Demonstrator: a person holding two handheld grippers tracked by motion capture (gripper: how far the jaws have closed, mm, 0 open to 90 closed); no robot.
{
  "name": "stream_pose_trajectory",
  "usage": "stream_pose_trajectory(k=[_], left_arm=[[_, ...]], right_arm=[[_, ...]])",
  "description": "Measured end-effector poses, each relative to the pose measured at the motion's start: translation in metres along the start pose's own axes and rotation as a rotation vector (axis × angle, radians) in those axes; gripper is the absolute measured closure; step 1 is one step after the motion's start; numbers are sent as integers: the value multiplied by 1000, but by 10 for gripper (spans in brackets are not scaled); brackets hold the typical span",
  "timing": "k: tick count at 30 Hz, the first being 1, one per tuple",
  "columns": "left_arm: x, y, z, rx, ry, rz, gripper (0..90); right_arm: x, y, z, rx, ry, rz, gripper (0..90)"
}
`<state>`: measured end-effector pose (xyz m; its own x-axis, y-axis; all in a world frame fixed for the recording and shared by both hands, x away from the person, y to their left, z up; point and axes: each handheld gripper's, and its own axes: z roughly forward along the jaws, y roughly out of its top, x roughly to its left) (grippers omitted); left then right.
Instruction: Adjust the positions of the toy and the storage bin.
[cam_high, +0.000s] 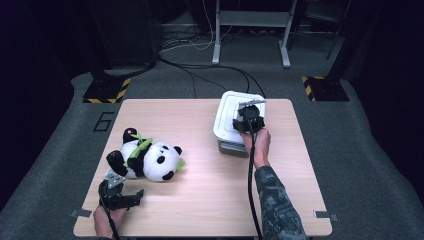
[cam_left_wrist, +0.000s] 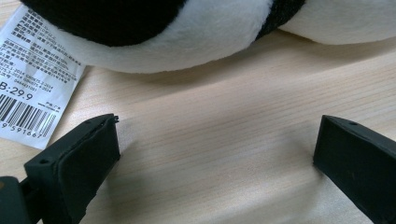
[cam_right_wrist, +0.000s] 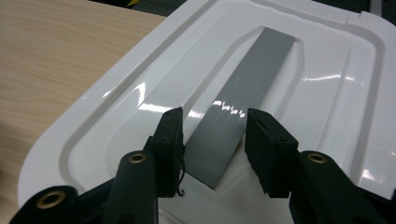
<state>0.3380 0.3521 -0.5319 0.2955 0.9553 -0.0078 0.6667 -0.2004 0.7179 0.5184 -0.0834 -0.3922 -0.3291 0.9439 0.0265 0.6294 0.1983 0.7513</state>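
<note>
High view: the white lidded box (cam_high: 231, 120) sits at the counter's (cam_high: 200, 200) far right edge, the right claw (cam_high: 248, 121) over it; the panda toy (cam_high: 147, 159) lies left, bare wood between. Left gripper view: the left claw (cam_left_wrist: 215, 140) is released, beside a barcode tag (cam_left_wrist: 32, 93) reading "29.9". Right gripper view: jaws straddle the lid's grey handle (cam_right_wrist: 238, 107), narrowly apart, not pressing.

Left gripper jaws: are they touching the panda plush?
Apart. The left gripper view shows bare table between the jaws and the panda plush.

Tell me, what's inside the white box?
The white box has its lid on, so the inside is covered. On top lies a grey handle, with the right gripper closing around it.
</note>
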Motion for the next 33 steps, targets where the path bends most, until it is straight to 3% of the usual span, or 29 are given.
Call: stream_pose_trajectory(k=[16, 17, 20, 28, 33], left_arm=[[0, 0, 0, -1, 1, -1, 0], [0, 0, 0, -1, 1, -1, 0], [0, 0, 0, -1, 1, -1, 0], [0, 0, 0, -1, 2, -2, 0], [0, 0, 0, -1, 2, -1, 0]], right_arm=[[-8, -22, -24, -3, 129, -74, 660], [-11, -24, -26, -6, 142, -99, 663], [-14, -27, -31, 3, 163, -99, 664], [-13, -23, -29, 18, 158, -99, 642], [-10, -8, -17, 49, 133, -119, 609]])
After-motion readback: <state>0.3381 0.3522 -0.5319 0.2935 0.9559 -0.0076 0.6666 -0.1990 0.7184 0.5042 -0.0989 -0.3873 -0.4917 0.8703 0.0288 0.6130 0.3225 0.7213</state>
